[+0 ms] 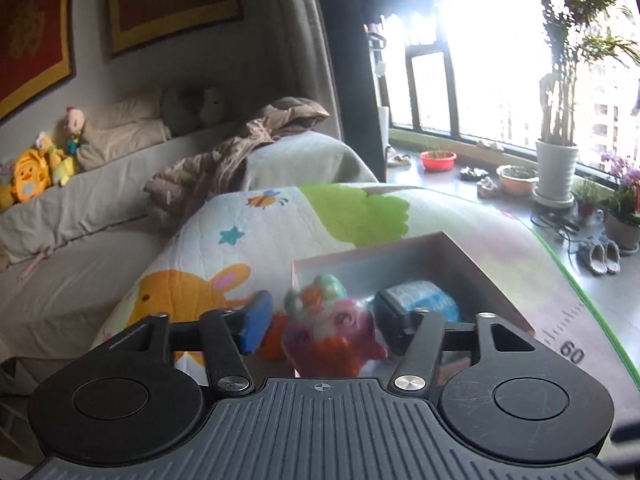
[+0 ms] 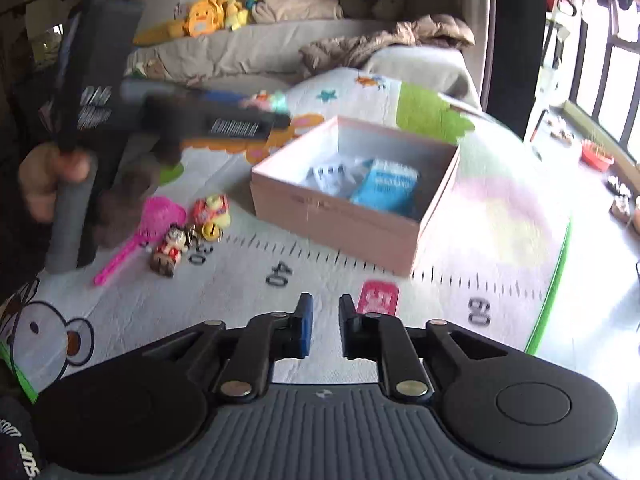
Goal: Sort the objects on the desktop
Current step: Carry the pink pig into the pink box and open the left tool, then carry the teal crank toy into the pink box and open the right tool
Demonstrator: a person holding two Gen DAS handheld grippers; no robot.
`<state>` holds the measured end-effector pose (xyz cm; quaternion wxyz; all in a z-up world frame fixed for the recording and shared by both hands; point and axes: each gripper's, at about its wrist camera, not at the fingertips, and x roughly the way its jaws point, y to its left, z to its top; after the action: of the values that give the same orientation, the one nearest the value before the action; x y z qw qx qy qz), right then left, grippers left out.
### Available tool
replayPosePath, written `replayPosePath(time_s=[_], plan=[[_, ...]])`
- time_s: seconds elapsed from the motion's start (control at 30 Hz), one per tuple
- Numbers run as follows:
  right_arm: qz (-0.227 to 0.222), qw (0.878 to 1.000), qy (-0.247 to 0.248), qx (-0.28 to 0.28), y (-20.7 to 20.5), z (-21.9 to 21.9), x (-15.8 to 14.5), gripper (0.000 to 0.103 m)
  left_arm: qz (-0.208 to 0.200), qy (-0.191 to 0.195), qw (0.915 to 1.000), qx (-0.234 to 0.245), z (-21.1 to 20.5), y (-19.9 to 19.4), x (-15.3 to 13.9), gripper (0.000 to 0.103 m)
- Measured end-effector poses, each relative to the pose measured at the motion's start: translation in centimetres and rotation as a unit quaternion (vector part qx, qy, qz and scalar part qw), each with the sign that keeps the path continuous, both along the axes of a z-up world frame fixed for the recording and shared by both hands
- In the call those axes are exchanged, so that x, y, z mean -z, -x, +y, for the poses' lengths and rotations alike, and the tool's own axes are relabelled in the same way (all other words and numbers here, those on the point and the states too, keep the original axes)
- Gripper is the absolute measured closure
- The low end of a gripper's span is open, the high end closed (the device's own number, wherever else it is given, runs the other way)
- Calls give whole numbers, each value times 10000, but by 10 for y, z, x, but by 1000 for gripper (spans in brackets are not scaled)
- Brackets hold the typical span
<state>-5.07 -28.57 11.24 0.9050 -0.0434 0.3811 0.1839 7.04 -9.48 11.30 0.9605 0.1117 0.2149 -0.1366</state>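
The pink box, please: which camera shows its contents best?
The right wrist view: the pink box sits whole and open, with a blue packet inside. The left wrist view shows only its far walls, mostly blocked by the colorful toy in the left tool.

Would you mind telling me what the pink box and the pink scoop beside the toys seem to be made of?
The pink box looks like matte cardboard: thin straight walls, crisp folded corners, a plain pale lining. The pink scoop looks like moulded plastic: bright uniform colour, a thin stiff handle and what seems a perforated head, though blur leaves that open.
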Motion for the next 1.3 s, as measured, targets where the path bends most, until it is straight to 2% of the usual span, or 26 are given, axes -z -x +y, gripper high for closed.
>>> replayPosePath(time_s=[0.03,0.07,0.13,0.27,0.3,0.33,0.37,0.43,0.5,0.6,0.77,0.87,0.97,1.03,1.07,1.17,1.3], plan=[[223,9997,-73,-14,5,0,6,62,35,93,9999,-54,0,-8,0,12],[329,9993,-144,-68,11,0,9,59,66,213,9997,-108,2,-14,0,11],[570,9980,-156,-239,25,6,17,58,243,394,9988,-147,13,-19,0,8],[942,9944,264,-411,41,26,43,59,641,564,9961,-237,43,-6,6,6],[994,9935,320,-455,41,31,49,62,711,515,9958,-247,49,1,9,6],[1037,9928,343,-497,40,35,55,73,765,438,9958,-249,54,8,12,4],[1034,9926,400,-498,39,39,60,76,799,312,9960,-256,59,19,16,3],[791,9933,602,-583,37,47,60,92,791,82,9963,-332,70,39,24,2],[687,9941,584,-597,32,50,57,92,797,-99,9961,-364,80,62,33,2],[483,9964,495,-489,14,48,42,92,837,-143,9956,-402,95,88,44,1],[-157,9997,75,-155,-24,32,-18,92,1101,280,9914,-646,113,99,61,0],[-377,9992,-107,54,-67,28,-48,92,1303,434,9881,-693,115,94,73,0],[-542,9980,-130,287,-115,33,-57,92,1348,539,9870,-687,116,94,81,0],[-409,9980,-153,463,-145,36,-48,82,1302,602,9874,-676,120,96,81,0],[-296,9980,-190,520,-157,38,-41,81,1257,624,9877,-690,122,97,81,0],[83,9977,-258,619,-177,48,-14,81,1078,720,9884,-787,128,102,81,0],[803,9933,-479,685,-183,59,26,82,1174,864,9852,-905,140,100,84,0]])
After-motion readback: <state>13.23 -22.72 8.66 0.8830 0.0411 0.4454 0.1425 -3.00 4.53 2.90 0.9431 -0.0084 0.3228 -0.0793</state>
